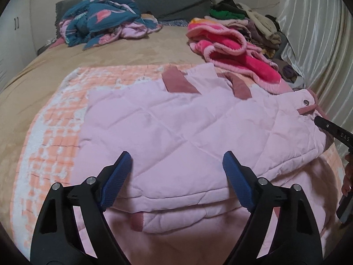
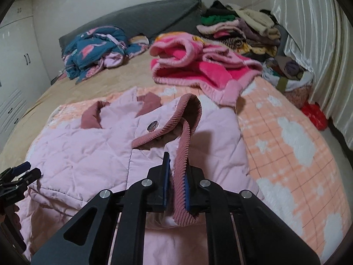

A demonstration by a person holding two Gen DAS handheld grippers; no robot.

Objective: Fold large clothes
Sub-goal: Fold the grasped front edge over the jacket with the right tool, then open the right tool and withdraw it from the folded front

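A pale pink quilted jacket (image 1: 176, 121) lies spread on the bed, its near edge folded over on itself. My left gripper (image 1: 176, 156) hovers open above that edge, blue pads wide apart with only fabric beneath them. In the right wrist view the same jacket (image 2: 88, 150) has a dusty-pink ribbed collar band (image 2: 187, 114) beside a metal snap (image 2: 153, 125). My right gripper (image 2: 177, 172) is shut on that band and holds it lifted off the jacket. The right gripper (image 1: 331, 130) also shows at the jacket's right corner, and the left gripper (image 2: 19, 172) at the far left.
A peach and white checked blanket (image 1: 55, 132) lies under the jacket. Behind it are a hot-pink fleece blanket (image 1: 231, 50), a teal flamingo quilt (image 1: 103, 22) and a stack of clothes (image 1: 242, 19). A shiny curtain (image 1: 320, 44) hangs at the right, a white wardrobe (image 2: 17, 66) at the left.
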